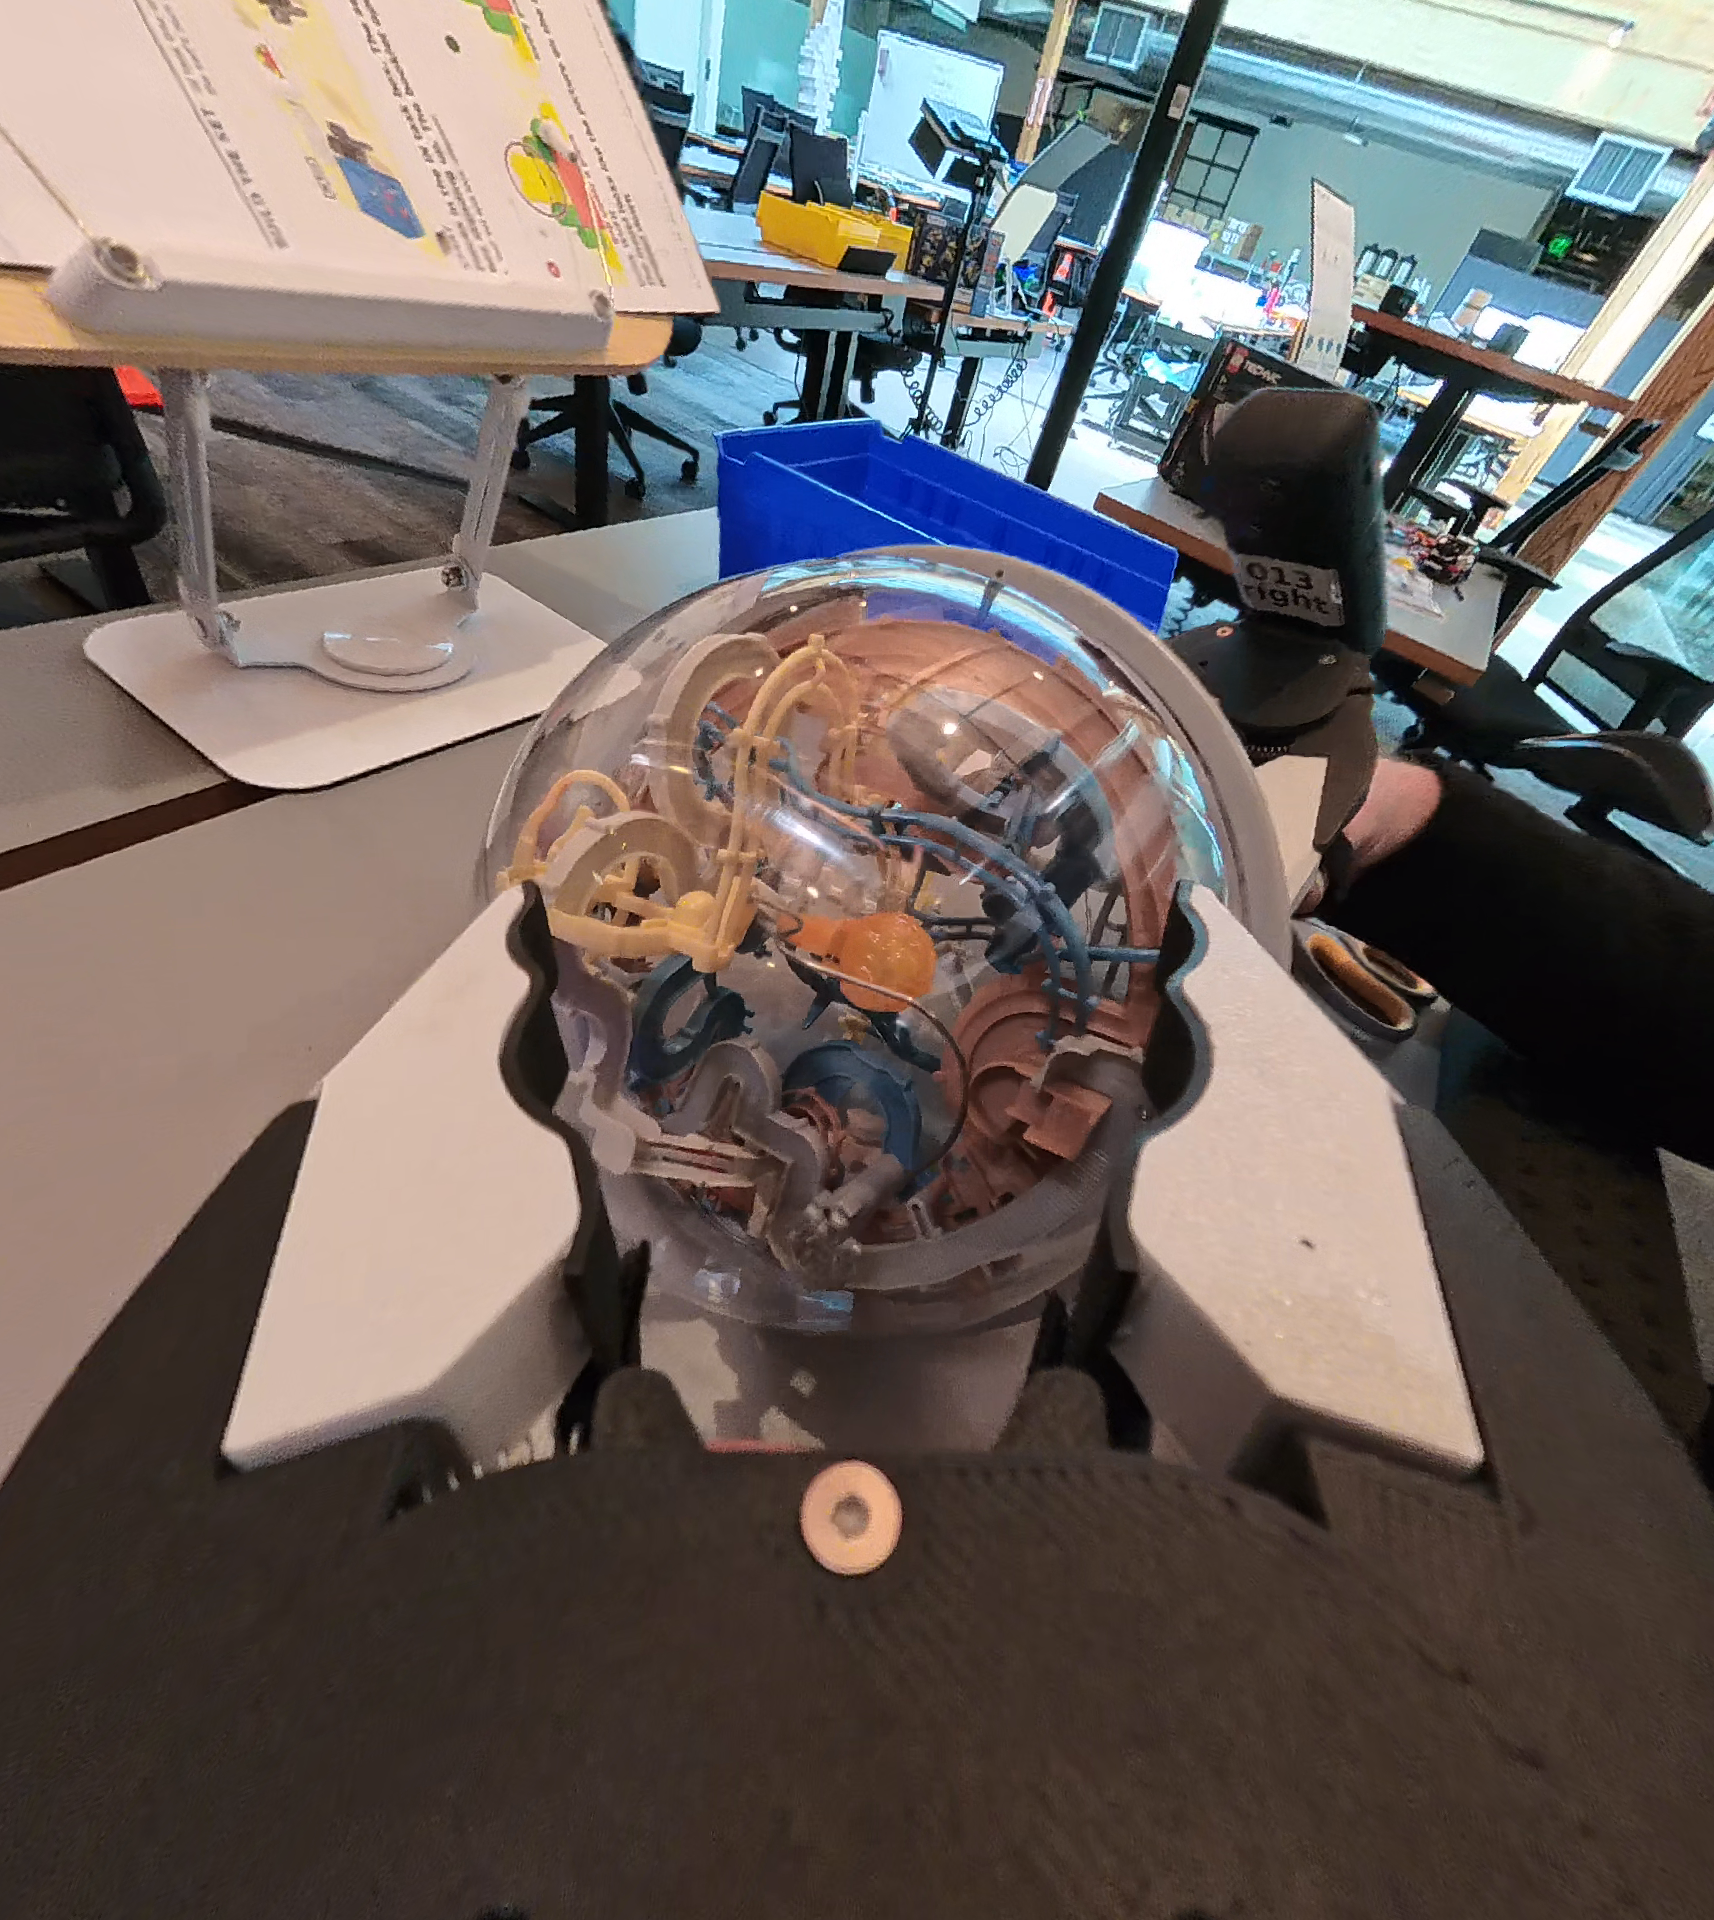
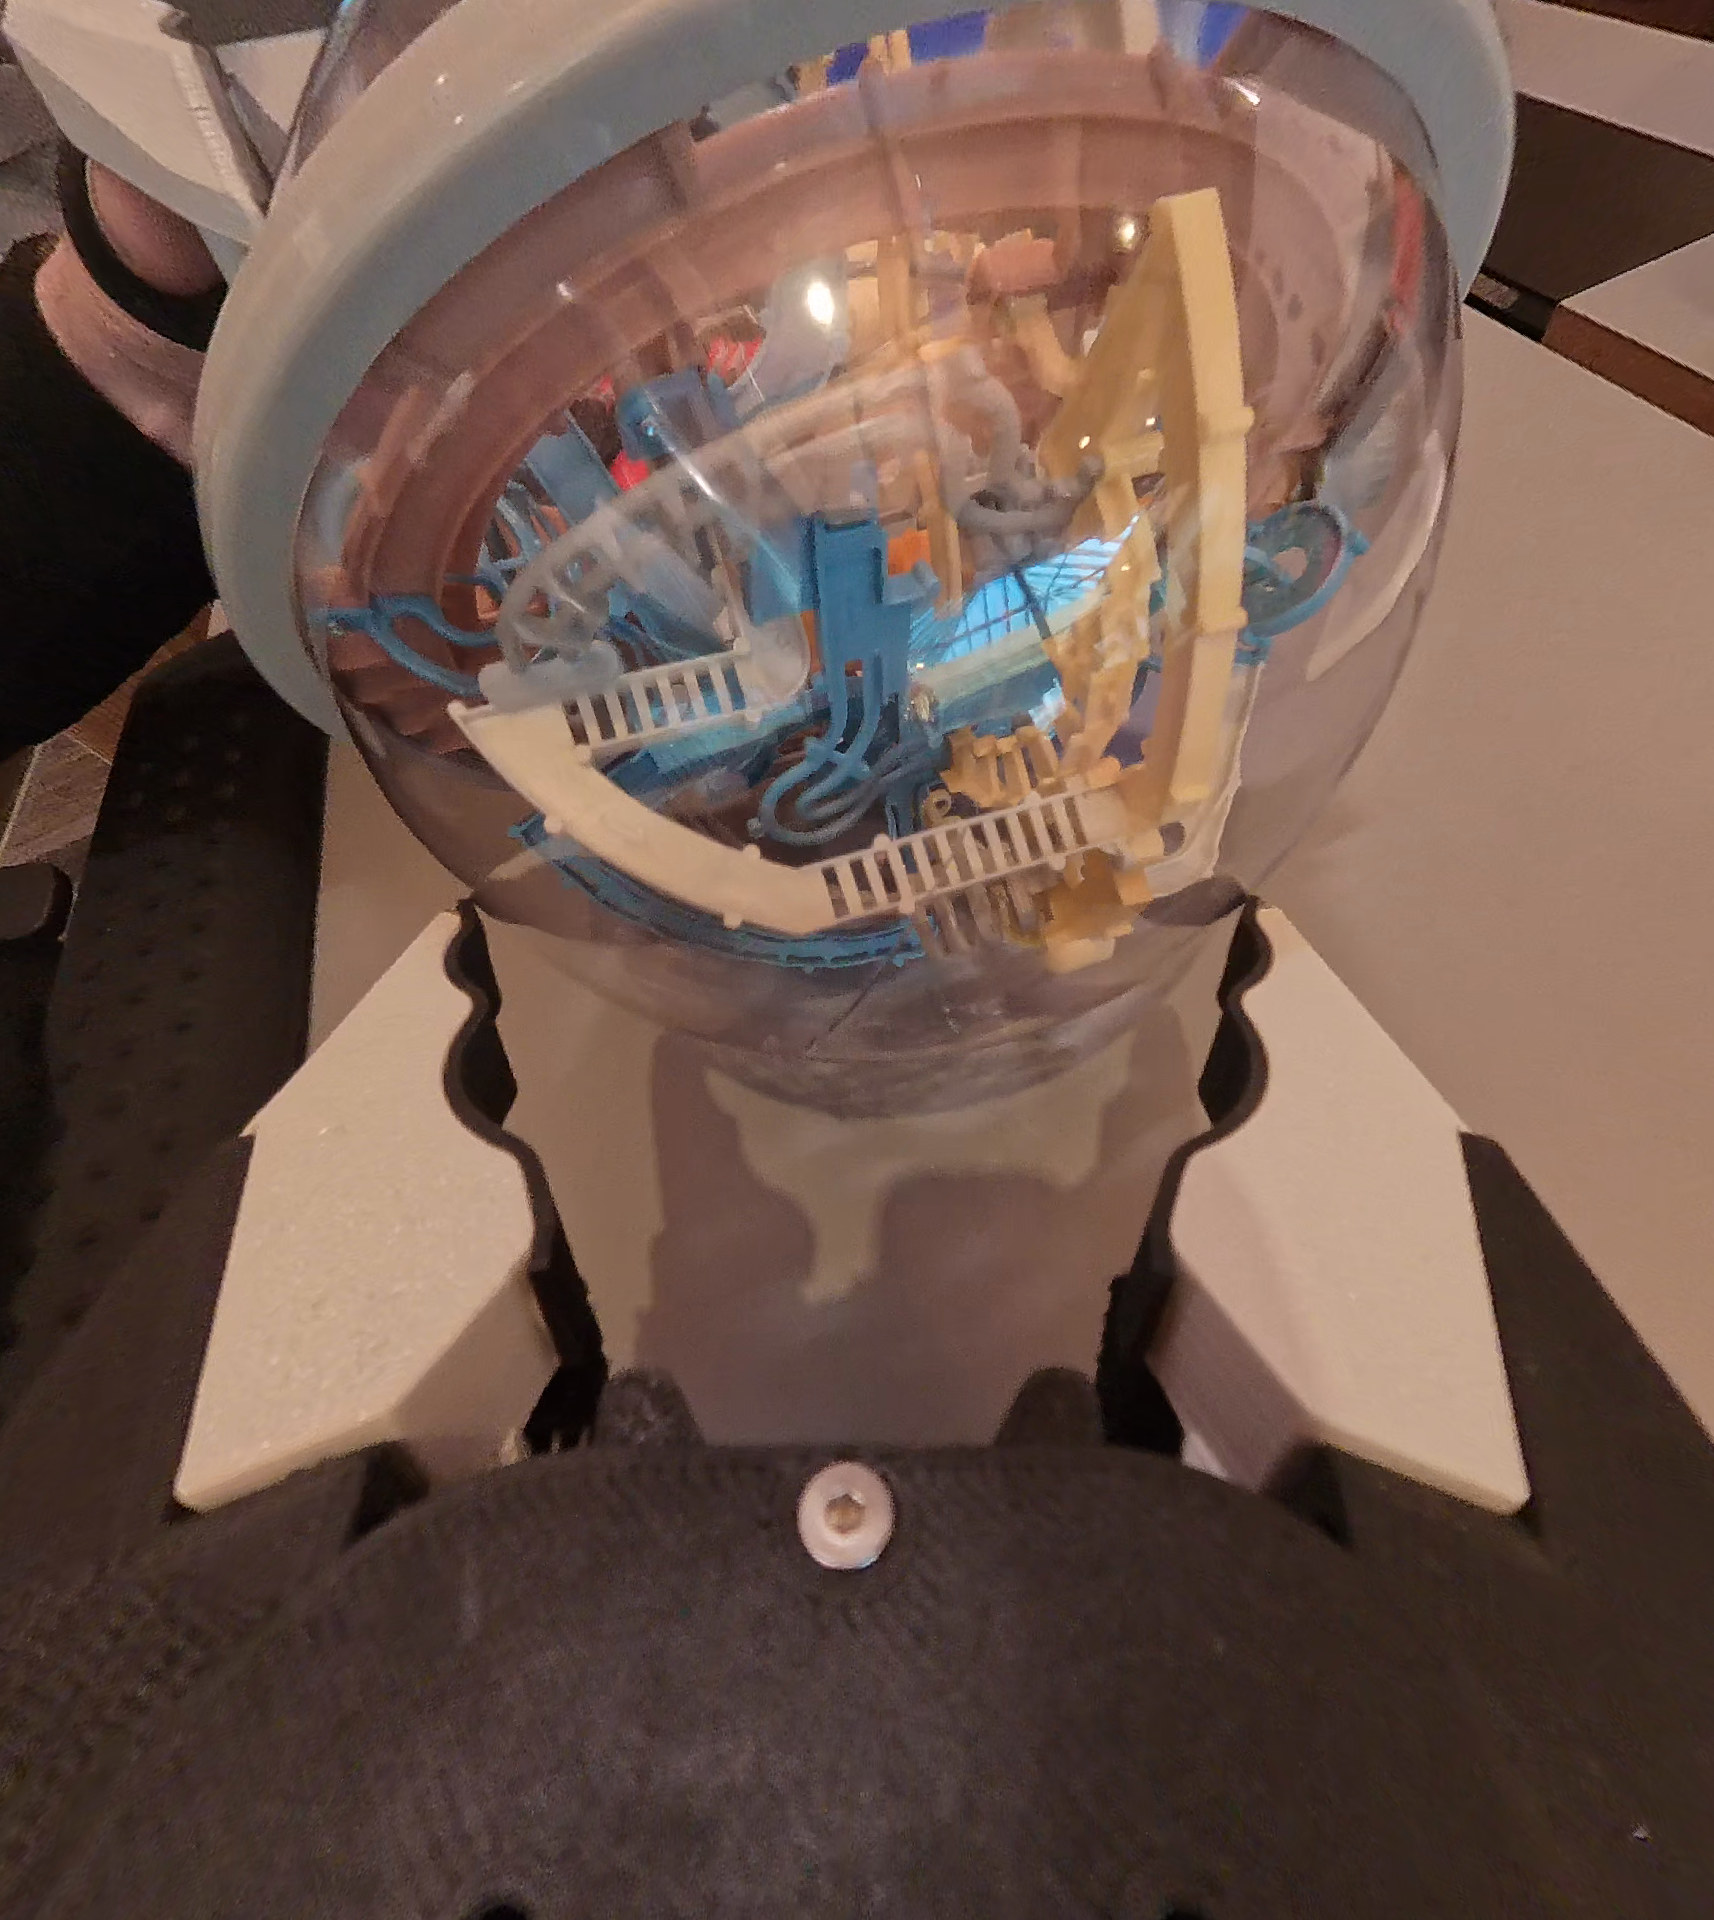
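Note:
A clear plastic maze ball (image 1: 832, 831) with a grey ring around it holds cream, blue and brown tracks and an orange piece. My left gripper (image 1: 853, 914) is shut on it, its white fingers (image 1: 437, 1143) pressing both sides, above the grey table (image 1: 157, 1039). The right gripper's black body (image 1: 1310, 540) is behind the ball at the right. In the right wrist view the ball (image 2: 832, 520) fills the upper frame. My right gripper (image 2: 853, 914) clamps the ball's lower part between its fingertips (image 2: 396, 1039). The left gripper's white finger (image 2: 157, 135) and a gloved hand (image 2: 115, 260) are at the top left.
A white document stand (image 1: 313, 665) holds a printed sheet (image 1: 313, 156) at the back left. A blue bin (image 1: 936, 509) stands behind the ball. A black pole (image 1: 1123, 239), desks and office chairs (image 1: 1663, 644) are beyond. A dark sleeve (image 1: 1611, 987) reaches in from the right.

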Available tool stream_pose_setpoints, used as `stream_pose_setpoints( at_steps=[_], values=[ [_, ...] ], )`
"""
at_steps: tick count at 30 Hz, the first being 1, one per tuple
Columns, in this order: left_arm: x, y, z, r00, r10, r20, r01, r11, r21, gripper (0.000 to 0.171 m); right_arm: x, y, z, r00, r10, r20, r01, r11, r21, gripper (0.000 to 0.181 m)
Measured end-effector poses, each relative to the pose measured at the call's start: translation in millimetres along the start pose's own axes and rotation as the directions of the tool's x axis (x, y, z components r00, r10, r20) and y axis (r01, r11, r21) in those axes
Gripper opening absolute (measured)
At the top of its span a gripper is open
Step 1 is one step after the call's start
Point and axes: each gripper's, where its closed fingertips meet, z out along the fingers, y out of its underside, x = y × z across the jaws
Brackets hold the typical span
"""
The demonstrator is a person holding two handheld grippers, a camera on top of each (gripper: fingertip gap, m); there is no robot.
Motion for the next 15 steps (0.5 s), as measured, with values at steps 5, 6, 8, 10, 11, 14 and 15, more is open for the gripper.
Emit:
stream_pose_setpoints(
  at_steps=[5,6,8,10,11,14,15],
  values=[
    [-9,4,-10,0.998,-0.055,-0.017,0.055,0.998,-0.001,0.109,-3,-5,1,1.000,-0.019,0.008,0.019,1.000,-0.007,0.130],
    [-9,4,-12,0.998,-0.059,-0.021,0.059,0.998,-0.003,0.107,-2,-5,2,1.000,-0.023,0.002,0.023,1.000,-0.011,0.130],
    [-9,5,-14,0.998,-0.064,-0.027,0.064,0.998,-0.011,0.105,-3,-6,3,1.000,-0.021,0.000,0.021,1.000,-0.011,0.131],
    [-9,7,-16,0.997,-0.069,-0.033,0.069,0.998,-0.012,0.103,-3,-6,1,1.000,-0.018,-0.002,0.018,1.000,-0.014,0.129],
    [-10,7,-17,0.997,-0.070,-0.034,0.070,0.997,-0.009,0.101,-3,-6,1,1.000,-0.016,-0.003,0.016,1.000,-0.015,0.128],
    [-10,9,-20,0.998,-0.064,-0.028,0.064,0.998,-0.014,0.100,-4,-5,-1,1.000,-0.020,-0.012,0.020,1.000,-0.024,0.126],
    [-9,10,-21,0.998,-0.060,-0.029,0.060,0.998,-0.013,0.100,-4,-5,-2,1.000,-0.021,-0.016,0.020,0.999,-0.026,0.126]
  ],
)
